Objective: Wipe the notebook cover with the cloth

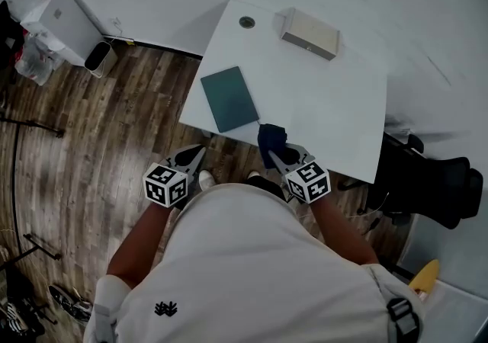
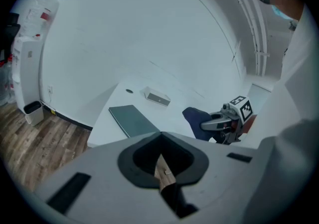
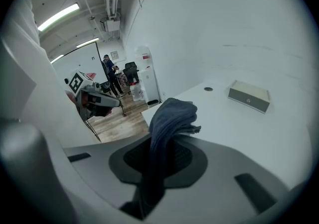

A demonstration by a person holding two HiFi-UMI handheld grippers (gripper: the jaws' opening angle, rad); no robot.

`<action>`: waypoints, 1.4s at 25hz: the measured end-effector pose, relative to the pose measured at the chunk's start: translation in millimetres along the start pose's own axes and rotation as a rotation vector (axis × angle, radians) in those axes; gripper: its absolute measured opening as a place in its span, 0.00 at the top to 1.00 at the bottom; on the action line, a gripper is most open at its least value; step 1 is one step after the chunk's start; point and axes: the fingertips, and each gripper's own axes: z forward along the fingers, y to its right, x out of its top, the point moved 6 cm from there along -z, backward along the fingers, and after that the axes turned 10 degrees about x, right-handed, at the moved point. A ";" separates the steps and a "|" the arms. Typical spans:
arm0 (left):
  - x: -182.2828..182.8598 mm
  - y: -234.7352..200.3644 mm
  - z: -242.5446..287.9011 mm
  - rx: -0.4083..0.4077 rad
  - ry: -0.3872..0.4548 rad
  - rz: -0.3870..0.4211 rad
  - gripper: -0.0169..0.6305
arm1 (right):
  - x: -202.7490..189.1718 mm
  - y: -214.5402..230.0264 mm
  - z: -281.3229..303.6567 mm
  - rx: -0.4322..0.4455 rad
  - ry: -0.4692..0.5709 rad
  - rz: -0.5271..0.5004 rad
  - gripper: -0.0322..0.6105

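Observation:
A dark teal notebook [image 1: 229,97] lies flat near the front left corner of the white table [image 1: 335,113]; the left gripper view shows the notebook [image 2: 132,120] too. My right gripper [image 1: 280,153] hangs at the table's front edge, shut on a dark blue cloth [image 1: 270,138] that bunches up out of the jaws. In the right gripper view the cloth [image 3: 172,118] stands between the jaws of the right gripper [image 3: 158,170]. My left gripper [image 1: 191,158] is off the table over the wooden floor, left of the cloth, its jaws together and empty.
A grey box [image 1: 309,33] and a round grommet [image 1: 246,22] sit at the table's far side. A black office chair [image 1: 431,181] stands to the right. A white cabinet [image 1: 69,21] and a small bin [image 1: 99,58] are by the wall at the left.

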 end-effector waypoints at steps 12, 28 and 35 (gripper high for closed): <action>28.4 41.4 27.1 0.126 0.054 -0.015 0.96 | 21.5 29.6 -37.3 0.073 0.068 -0.109 0.88; 21.9 63.8 27.5 0.259 0.081 -0.063 0.96 | 17.0 43.4 -57.2 0.149 0.108 -0.148 0.88; 24.2 69.6 37.2 0.283 0.073 -0.074 0.96 | 14.2 54.0 -63.1 0.186 0.121 -0.116 0.88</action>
